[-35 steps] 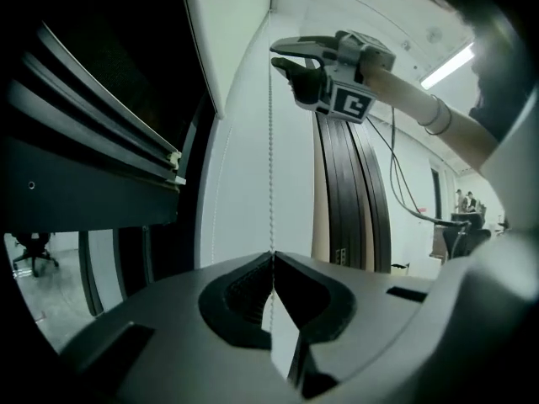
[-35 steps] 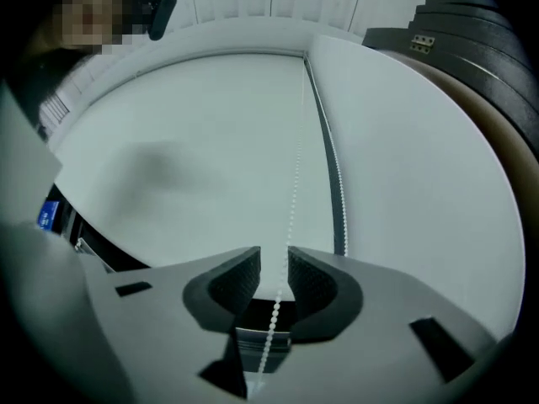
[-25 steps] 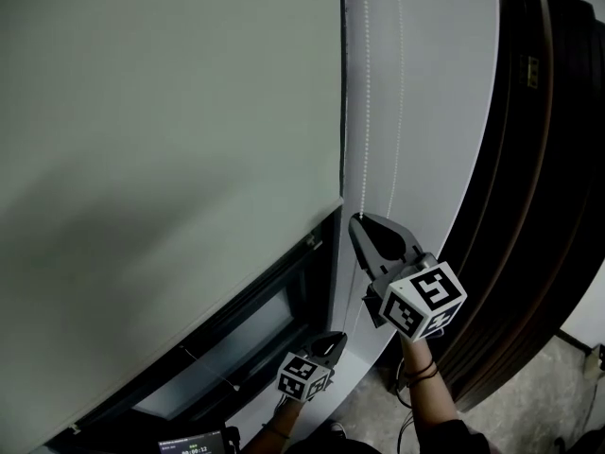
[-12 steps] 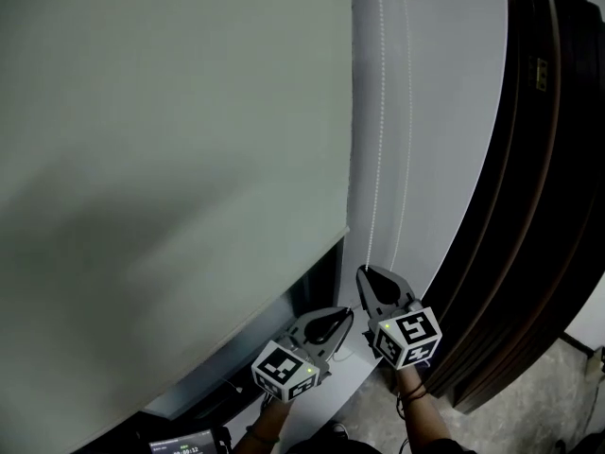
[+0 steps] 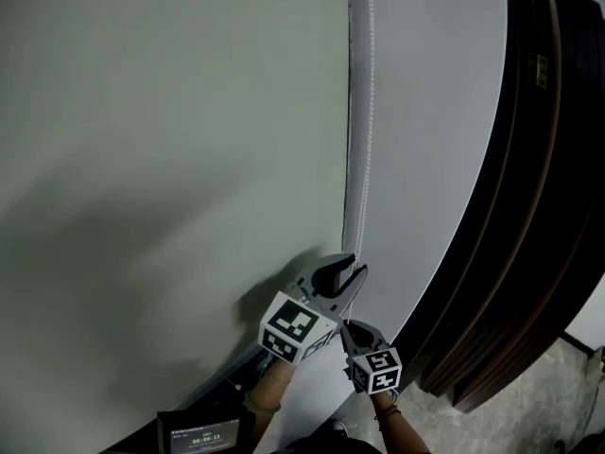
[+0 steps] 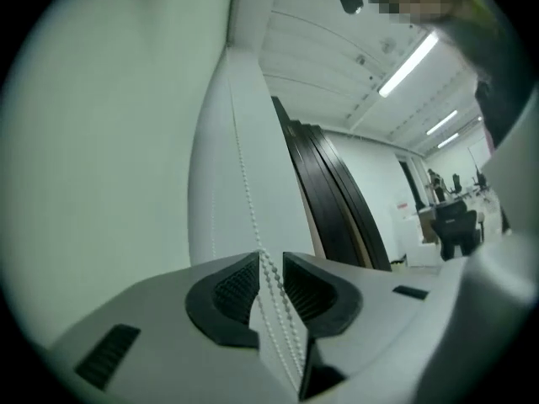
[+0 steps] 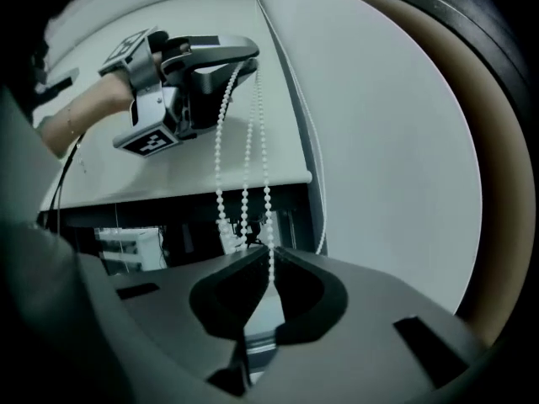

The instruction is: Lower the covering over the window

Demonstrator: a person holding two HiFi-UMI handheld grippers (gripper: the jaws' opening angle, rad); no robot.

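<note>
Left gripper view: ribbed pads [image 6: 234, 290] pinch beaded cord [image 6: 269, 273].

Blind [image 5: 170, 159]: matt cloth, smooth, pale. Bead chain [image 5: 367, 112]: sm. white plastic-looking beads w/ slight sheen. Panels [image 5: 539, 206] at 3 o'clock: dark wood-look, semi-gloss; wall [image 5: 435, 112] smooth, matt.

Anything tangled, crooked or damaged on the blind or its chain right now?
Nothing looks damaged. The blind has an even bottom edge. The bead chain runs untangled through the left gripper and right gripper, with only a slack loop hanging between them.
</note>
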